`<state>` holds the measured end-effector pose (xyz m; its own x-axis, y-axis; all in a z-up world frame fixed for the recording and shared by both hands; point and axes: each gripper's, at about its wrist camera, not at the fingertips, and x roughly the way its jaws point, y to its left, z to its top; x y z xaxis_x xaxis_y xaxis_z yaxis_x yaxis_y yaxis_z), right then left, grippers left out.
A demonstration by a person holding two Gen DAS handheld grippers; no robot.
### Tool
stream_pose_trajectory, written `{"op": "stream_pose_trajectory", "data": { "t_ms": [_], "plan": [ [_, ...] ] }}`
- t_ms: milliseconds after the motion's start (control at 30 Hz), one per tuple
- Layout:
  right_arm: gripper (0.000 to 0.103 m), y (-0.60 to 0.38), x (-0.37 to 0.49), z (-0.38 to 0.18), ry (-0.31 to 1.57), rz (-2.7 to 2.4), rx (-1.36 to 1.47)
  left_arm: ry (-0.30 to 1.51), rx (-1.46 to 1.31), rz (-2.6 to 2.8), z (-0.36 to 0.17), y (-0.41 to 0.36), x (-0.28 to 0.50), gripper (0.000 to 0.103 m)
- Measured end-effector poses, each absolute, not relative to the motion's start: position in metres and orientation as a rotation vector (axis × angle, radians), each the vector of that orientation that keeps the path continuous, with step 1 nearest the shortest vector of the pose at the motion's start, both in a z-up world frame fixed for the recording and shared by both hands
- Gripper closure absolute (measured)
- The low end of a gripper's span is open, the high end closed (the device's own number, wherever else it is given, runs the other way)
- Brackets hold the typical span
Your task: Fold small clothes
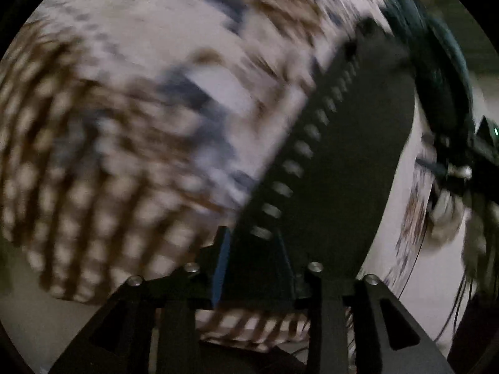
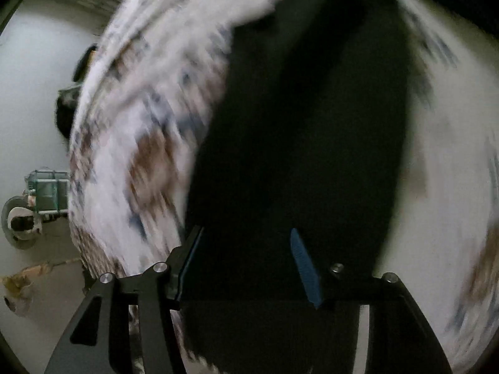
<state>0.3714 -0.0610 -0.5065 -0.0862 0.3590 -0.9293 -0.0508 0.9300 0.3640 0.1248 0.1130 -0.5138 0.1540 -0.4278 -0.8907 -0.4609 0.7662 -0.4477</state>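
Patterned cloth (image 1: 103, 143) fills both blurred views, lying on a pale surface under both grippers, left (image 1: 252, 268) narrowly parted, right (image 2: 246, 268) wider, neither visibly pinching cloth, so I would regrip an edge squarely before folding; only the right view shows floor clutter (image 2: 34, 205).

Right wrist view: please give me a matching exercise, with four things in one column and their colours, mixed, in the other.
Things:
1. garment between the claw fingers
2. patterned cloth under it
3. claw pads
4. box at the left edge

Colours:
A. blue
B. black
C. teal-green
D. white with brown and blue marks

Pairs: 1-B, 2-D, 3-A, 4-C
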Motion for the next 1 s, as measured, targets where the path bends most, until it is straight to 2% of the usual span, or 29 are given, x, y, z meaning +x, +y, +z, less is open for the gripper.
{"op": "stream_pose_trajectory", "data": {
  "t_ms": [133, 267, 367, 467, 533, 633, 700, 733, 767, 800, 867, 1000],
  "plan": [
    [0.045, -0.105, 0.262, -0.553, 1.790, 0.231, 0.357, 1.547, -0.585, 0.032, -0.537, 0.081, 0.127, 0.074],
    [0.045, -0.126, 0.175, -0.599, 1.877, 0.156, 0.506, 1.533, -0.569, 0.051, -0.539, 0.079, 0.119, 0.074],
    [0.050, -0.122, 0.126, -0.624, 1.905, 0.147, 0.488, 1.547, -0.480, 0.057, -0.530, 0.083, 0.106, 0.074],
    [0.055, -0.122, 0.090, -0.625, 1.962, 0.178, 0.517, 1.554, -0.427, 0.064, -0.520, 0.096, 0.091, 0.074],
    [0.055, -0.131, 0.085, -0.606, 1.902, 0.192, 0.521, 1.537, -0.413, 0.067, -0.511, 0.103, 0.085, 0.074],
    [0.055, -0.148, 0.104, -0.568, 1.668, 0.195, 0.560, 1.490, -0.442, 0.040, -0.504, 0.107, 0.088, 0.074],
    [0.055, -0.153, 0.119, -0.567, 1.589, 0.194, 0.588, 1.467, -0.458, 0.022, -0.507, 0.107, 0.092, 0.074],
    [0.059, -0.154, 0.126, -0.574, 1.581, 0.195, 0.622, 1.467, -0.457, 0.022, -0.513, 0.105, 0.094, 0.074],
    [0.079, -0.156, 0.130, -0.585, 1.595, 0.189, 0.646, 1.467, -0.455, 0.031, -0.518, 0.104, 0.095, 0.074],
    [0.091, -0.155, 0.132, -0.595, 1.619, 0.190, 0.668, 1.472, -0.459, 0.037, -0.523, 0.103, 0.096, 0.074],
    [0.095, -0.152, 0.116, -0.614, 1.677, 0.204, 0.694, 1.489, -0.477, 0.042, -0.526, 0.105, 0.095, 0.074],
    [0.096, -0.142, 0.057, -0.626, 1.783, 0.248, 0.653, 1.504, -0.455, 0.011, -0.526, 0.105, 0.086, 0.074]
  ]
}}
